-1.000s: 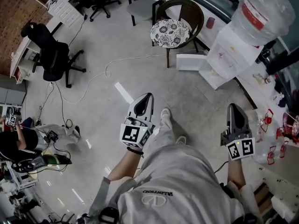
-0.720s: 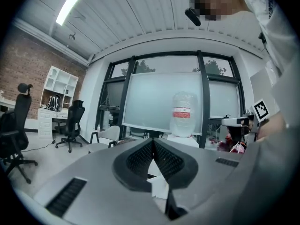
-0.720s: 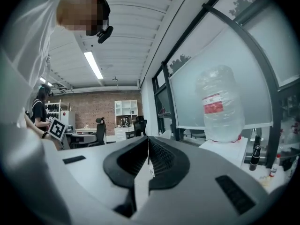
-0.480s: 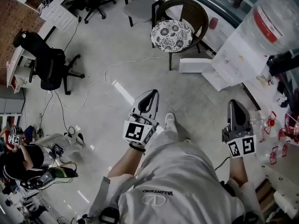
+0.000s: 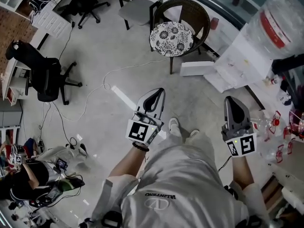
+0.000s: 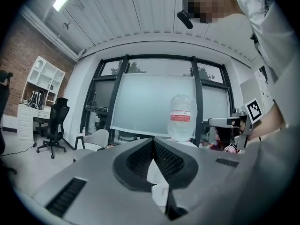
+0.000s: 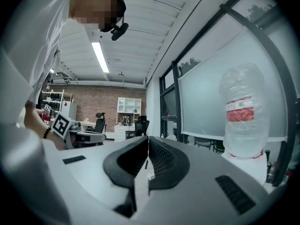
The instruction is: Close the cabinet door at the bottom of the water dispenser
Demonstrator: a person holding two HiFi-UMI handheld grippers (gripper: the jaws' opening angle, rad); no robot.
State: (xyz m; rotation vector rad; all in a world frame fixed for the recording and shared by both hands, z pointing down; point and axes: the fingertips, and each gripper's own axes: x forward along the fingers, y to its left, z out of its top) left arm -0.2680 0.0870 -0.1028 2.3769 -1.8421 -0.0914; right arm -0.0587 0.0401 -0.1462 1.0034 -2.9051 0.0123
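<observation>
White plastic is cladding the one water dispenser (image 5: 242,56) at the upper right of the head view, under one clear bottle (image 5: 280,18). Its one cabinet door (image 5: 197,68) is standing swung open at the base, towards mid-frame. One wicker chair (image 5: 192,8) is sitting at top centre, and two black office chairs (image 5: 45,77) are sitting at the left and top left. Both forearms are reaching up-frame from the bottom. The left gripper (image 5: 156,93) and right gripper (image 5: 230,101) are pointing level, well apart from the door. Each is showing jaws pressed together with nothing between them.
</observation>
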